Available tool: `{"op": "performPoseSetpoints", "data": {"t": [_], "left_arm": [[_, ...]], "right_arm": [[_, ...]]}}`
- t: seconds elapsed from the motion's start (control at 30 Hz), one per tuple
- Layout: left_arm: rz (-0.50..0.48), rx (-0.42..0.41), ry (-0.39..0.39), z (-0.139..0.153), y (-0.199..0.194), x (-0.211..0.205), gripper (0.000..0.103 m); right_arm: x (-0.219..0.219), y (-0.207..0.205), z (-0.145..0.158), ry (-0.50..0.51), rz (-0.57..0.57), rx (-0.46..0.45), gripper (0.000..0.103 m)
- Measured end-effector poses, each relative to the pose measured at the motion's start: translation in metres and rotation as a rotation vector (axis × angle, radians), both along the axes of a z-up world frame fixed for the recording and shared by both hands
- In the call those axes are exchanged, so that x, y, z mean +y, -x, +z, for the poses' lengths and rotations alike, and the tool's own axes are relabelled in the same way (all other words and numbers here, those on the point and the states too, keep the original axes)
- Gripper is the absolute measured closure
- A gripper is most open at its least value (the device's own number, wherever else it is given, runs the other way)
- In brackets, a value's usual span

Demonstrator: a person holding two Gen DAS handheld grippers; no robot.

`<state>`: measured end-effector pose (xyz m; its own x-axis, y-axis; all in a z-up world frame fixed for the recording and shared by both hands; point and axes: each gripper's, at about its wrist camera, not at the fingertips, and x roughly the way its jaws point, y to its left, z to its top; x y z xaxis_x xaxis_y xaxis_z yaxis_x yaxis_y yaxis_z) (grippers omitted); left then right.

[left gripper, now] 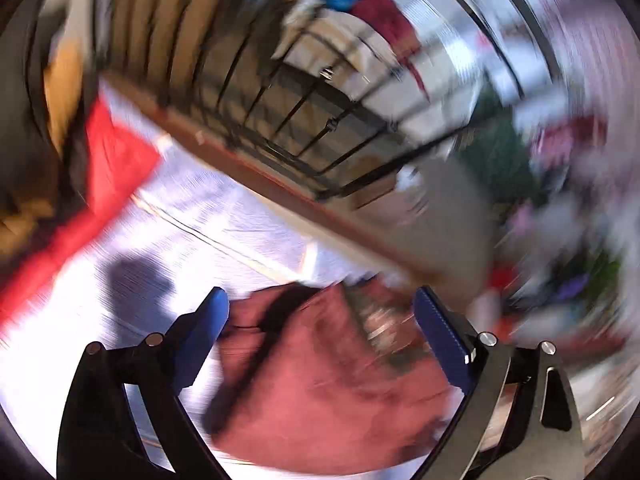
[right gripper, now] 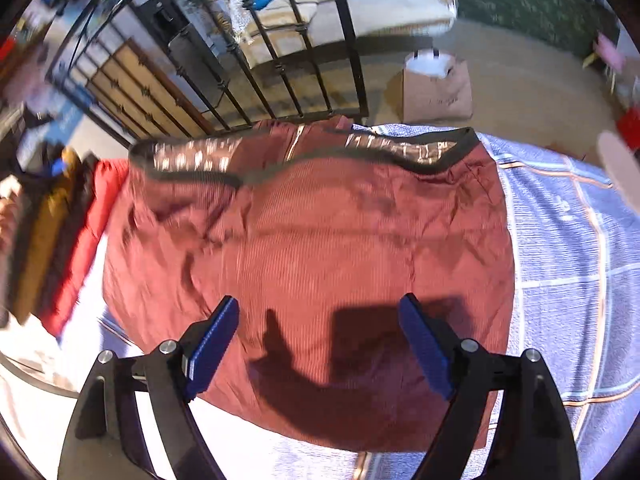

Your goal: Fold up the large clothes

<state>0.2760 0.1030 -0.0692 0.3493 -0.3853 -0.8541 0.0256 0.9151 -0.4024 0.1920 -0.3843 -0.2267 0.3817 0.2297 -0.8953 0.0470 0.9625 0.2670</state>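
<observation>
Blue ribbed tool [right gripper: 320, 334] pads wide apart w/ corduroy maroon garment [right gripper: 320, 232] below.

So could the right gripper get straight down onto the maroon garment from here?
Probably yes: the right gripper hangs over the maroon garment with jaws open and empty, and nothing lies between them and the cloth.

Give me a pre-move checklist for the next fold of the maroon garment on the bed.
1. Left gripper open, nothing pinched: ok.
2. Right gripper open, clear of cloth: ok.
3. Maroon garment lying flat on the checked bedspread: ok, lightly wrinkled.
4. Dark-trimmed patterned edge lined up straight: not ok, it waves.
5. Left wrist view sharp enough to pick a grasp point: not ok, blurred.
6. Red cloth overlapping the garment: cannot tell.
</observation>
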Motion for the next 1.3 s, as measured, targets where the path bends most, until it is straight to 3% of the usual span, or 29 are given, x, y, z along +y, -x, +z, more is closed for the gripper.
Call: {"op": "performPoseSetpoints", "data": {"t": [0.07,0.13,0.2,0.23,0.37,0.47,0.6,0.7,0.73,0.8,0.87,0.97,1.13,1.23,1.3], "left_arm": [[-0.148,-0.093,-0.241,-0.002,0.041,-0.036,0.011],[-0.298,-0.211,-0.423,-0.017,0.091,-0.079,0.011],[-0.436,-0.302,-0.536,-0.04,0.138,-0.118,0.011],[-0.473,-0.317,-0.555,-0.051,0.154,-0.132,0.011],[-0.503,-0.268,-0.53,-0.091,0.184,-0.169,0.011],[-0.472,-0.26,-0.575,-0.113,0.179,-0.186,0.011],[-0.326,-0.163,-0.618,-0.136,0.104,-0.183,0.011],[-0.199,-0.043,-0.519,-0.138,0.037,-0.169,0.01],[-0.188,0.012,-0.512,-0.144,0.018,-0.166,0.01],[-0.204,0.03,-0.569,-0.156,-0.001,-0.168,0.009],[-0.194,0.067,-0.576,-0.166,-0.019,-0.165,0.004],[-0.091,0.24,-0.4,-0.198,-0.038,-0.136,0.004],[-0.156,0.24,-0.405,-0.219,-0.04,-0.136,0.004],[-0.17,0.256,-0.39,-0.216,-0.043,-0.135,0.004],[-0.192,0.224,-0.403,-0.207,-0.041,-0.132,0.004]], "right_arm": [[0.011,0.013,-0.002,0.078,-0.013,-0.023,0.02],[0.02,0.027,-0.002,0.123,-0.013,-0.052,0.013],[0.029,0.034,-0.005,0.148,0.016,-0.059,0.013],[0.033,0.035,-0.007,0.162,0.033,-0.055,0.013],[0.045,0.028,-0.018,0.177,0.085,-0.034,0.013],[0.052,0.012,-0.036,0.22,0.143,-0.01,0.013],[0.037,-0.034,-0.061,0.196,0.107,0.053,0.009],[0.02,-0.073,-0.07,0.145,0.033,0.084,0.006],[0.016,-0.086,-0.075,0.129,0.013,0.105,0.004],[0.012,-0.103,-0.085,0.127,-0.003,0.141,0.004],[0.009,-0.115,-0.092,0.119,-0.022,0.16,0.004],[-0.004,-0.128,-0.108,0.042,-0.099,0.235,0.004],[0.008,-0.139,-0.123,0.12,-0.041,0.261,0.003],[0.008,-0.143,-0.125,0.125,-0.049,0.267,0.003],[0.009,-0.144,-0.123,0.132,-0.041,0.261,0.004]]}}
